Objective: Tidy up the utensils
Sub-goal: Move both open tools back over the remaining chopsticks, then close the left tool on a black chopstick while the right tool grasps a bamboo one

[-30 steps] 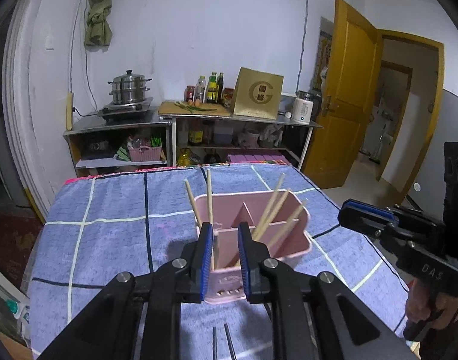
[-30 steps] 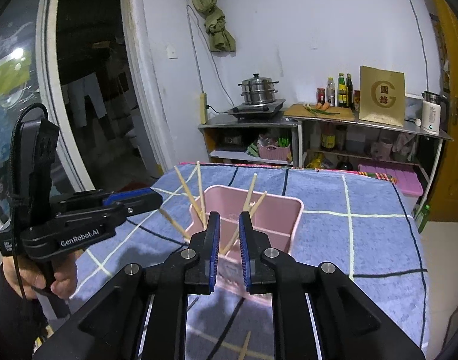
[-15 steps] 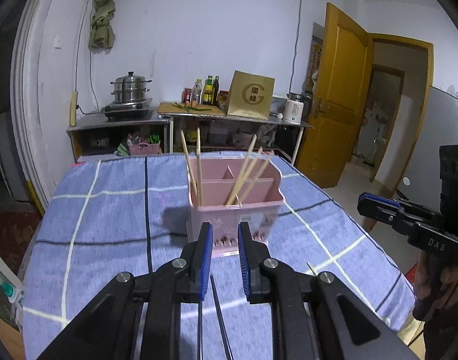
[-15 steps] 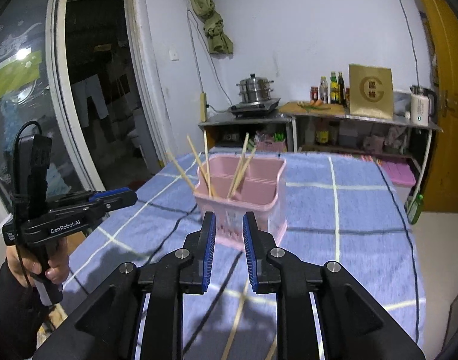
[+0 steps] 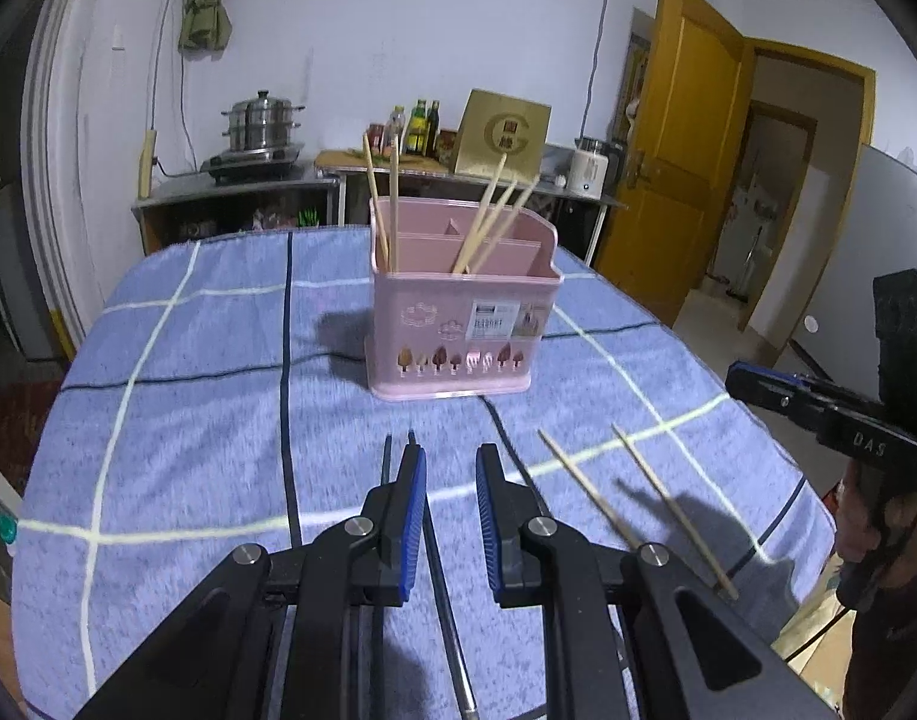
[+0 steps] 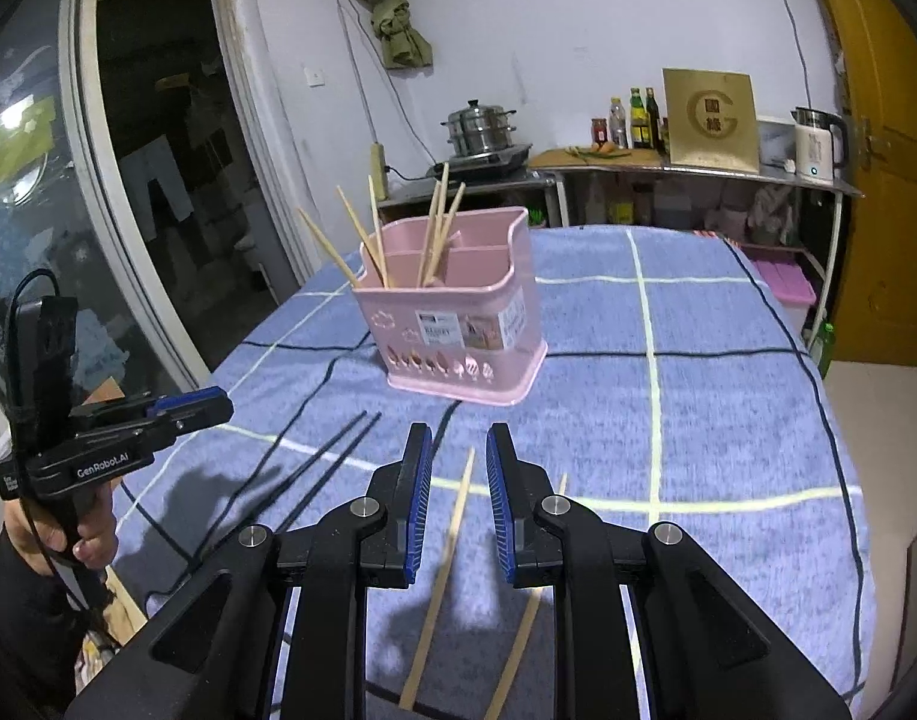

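Holder: pink utensil holder (image 5: 458, 324) upright at the far middle of the surface (image 5: 188, 420), which is covered by a blue checked cloth; several wooden chopsticks stand in its near compartments.
Left gripper (image 5: 451, 519): jaws parted, gripping nothing, above two black chopsticks (image 5: 440, 570) lying on the cloth near the camera.
Right gripper (image 6: 456, 501): jaws parted and empty, one of two loose wooden chopsticks (image 6: 443, 570) on the cloth in line with the gap, untouched.
Loose pairs: black pair left, wooden pair right, both nearer than the holder.
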`<state>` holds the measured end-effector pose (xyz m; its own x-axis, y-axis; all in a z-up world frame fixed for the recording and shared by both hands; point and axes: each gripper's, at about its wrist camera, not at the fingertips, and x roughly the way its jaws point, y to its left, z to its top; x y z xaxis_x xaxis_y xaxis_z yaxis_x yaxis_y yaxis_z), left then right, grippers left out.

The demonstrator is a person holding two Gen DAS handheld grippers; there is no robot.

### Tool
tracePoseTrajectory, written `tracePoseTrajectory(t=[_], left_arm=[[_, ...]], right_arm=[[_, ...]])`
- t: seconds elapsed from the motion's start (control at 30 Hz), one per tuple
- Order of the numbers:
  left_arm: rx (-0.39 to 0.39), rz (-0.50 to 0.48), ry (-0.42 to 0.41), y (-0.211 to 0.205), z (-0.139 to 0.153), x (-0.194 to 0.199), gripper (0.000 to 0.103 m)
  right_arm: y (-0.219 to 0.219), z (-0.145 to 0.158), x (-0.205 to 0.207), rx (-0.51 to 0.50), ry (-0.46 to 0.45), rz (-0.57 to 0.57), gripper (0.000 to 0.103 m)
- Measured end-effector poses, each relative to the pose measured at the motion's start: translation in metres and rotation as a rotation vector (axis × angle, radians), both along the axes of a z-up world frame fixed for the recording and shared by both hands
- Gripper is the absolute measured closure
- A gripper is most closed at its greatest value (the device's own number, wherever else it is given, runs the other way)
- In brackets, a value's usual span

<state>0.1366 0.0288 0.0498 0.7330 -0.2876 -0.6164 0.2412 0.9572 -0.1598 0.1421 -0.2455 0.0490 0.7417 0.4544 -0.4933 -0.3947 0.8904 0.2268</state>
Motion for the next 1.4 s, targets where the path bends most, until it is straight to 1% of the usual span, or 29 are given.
tracePoseTrajectory(t=[0.13, 0.23, 0.4, 0.53, 0.77, 0.97, 1.13, 1.3, 1.4], left_arm=[[0.002, -0.007, 0.034, -0.004, -0.012, 0.003, 0.087], [0.021, -0.008, 0.058, -0.008, -0.018, 0.009, 0.087], [0.042, -0.015, 0.125, -0.013, -0.035, 0.024, 0.087], [0.066, -0.009, 0.185, -0.015, -0.048, 0.043, 0.087], [0.11, -0.006, 0.243, -0.018, -0.063, 0.073, 0.087], [0.129, -0.006, 0.279, -0.023, -0.076, 0.094, 0.087], [0.144, -0.014, 0.299, -0.029, -0.086, 0.102, 0.087], [0.175, -0.016, 0.282, -0.035, -0.087, 0.104, 0.087], [0.194, -0.015, 0.275, -0.039, -0.087, 0.106, 0.087]], right_arm=[[0.003, -0.006, 0.001, -0.007, 0.018, 0.004, 0.084], [0.007, -0.012, 0.006, -0.019, 0.037, 0.006, 0.084], [0.018, -0.023, 0.015, -0.05, 0.075, 0.012, 0.084], [0.028, -0.034, 0.027, -0.083, 0.113, 0.016, 0.084], [0.045, -0.05, 0.05, -0.132, 0.171, 0.033, 0.084], [0.059, -0.063, 0.067, -0.172, 0.216, 0.042, 0.084], [0.065, -0.074, 0.076, -0.2, 0.243, 0.046, 0.084], [0.07, -0.081, 0.084, -0.232, 0.265, 0.04, 0.084], [0.072, -0.082, 0.085, -0.244, 0.26, 0.034, 0.084]])
